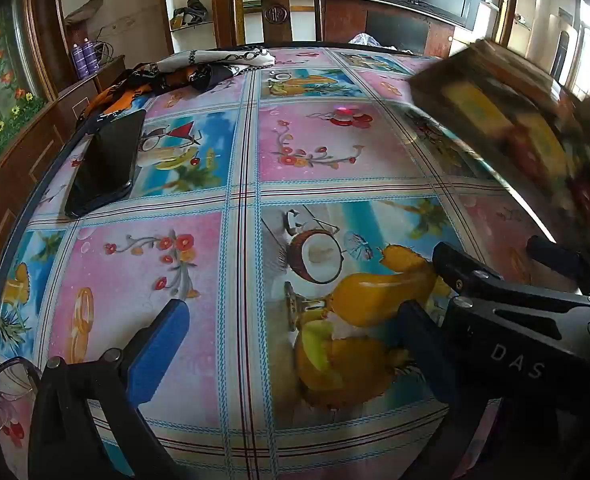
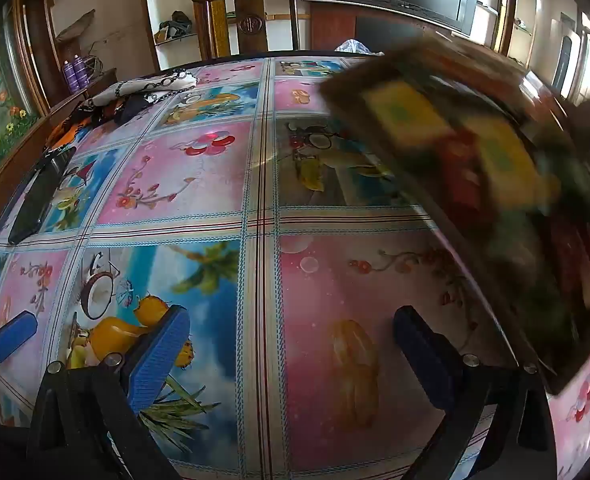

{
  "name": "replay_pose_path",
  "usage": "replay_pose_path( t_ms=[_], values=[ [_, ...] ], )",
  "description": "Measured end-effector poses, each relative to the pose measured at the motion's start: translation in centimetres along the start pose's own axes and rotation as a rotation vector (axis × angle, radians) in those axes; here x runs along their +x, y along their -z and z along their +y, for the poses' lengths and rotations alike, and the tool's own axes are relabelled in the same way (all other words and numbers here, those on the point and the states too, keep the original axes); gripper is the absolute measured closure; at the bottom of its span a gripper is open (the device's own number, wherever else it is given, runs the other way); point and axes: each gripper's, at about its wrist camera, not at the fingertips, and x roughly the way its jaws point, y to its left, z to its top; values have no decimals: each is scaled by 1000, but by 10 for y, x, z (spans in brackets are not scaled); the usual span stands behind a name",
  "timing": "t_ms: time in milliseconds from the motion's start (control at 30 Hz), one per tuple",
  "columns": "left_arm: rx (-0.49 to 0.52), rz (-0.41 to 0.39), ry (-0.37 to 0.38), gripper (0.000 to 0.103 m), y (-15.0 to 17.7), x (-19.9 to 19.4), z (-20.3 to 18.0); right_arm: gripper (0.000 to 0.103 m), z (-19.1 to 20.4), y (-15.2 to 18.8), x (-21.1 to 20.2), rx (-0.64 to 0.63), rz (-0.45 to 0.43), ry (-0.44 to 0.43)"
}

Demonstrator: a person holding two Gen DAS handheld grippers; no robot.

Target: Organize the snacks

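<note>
A brown tray of snack packets (image 2: pixel 475 168), yellow, red and green, is blurred at the right, above or on the table's right side; it also shows in the left wrist view (image 1: pixel 511 120). My left gripper (image 1: pixel 291 344) is open and empty, low over the tablecloth near the front. My right gripper (image 2: pixel 291 340) is open and empty, just left of the tray's near corner. The right gripper's body (image 1: pixel 535 312) shows at the right of the left wrist view. The left gripper's blue fingertip (image 2: pixel 11 336) shows at the left edge of the right wrist view.
The table (image 1: pixel 239 184) has a glossy fruit-and-flower cloth. A black phone (image 1: pixel 107 164) lies at the left. A patterned scarf (image 1: pixel 199 68) lies at the far left. A wooden chair (image 1: pixel 275 4) stands behind the table. A hair tie (image 1: pixel 11 376) lies at the near-left edge.
</note>
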Motion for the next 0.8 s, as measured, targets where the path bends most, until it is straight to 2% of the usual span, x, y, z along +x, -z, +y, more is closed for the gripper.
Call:
replay_pose_path(
  t_ms=[800],
  values=[
    [-1, 1, 1, 0, 0, 1, 0, 1, -1, 3, -1, -1, 1, 2]
  ],
)
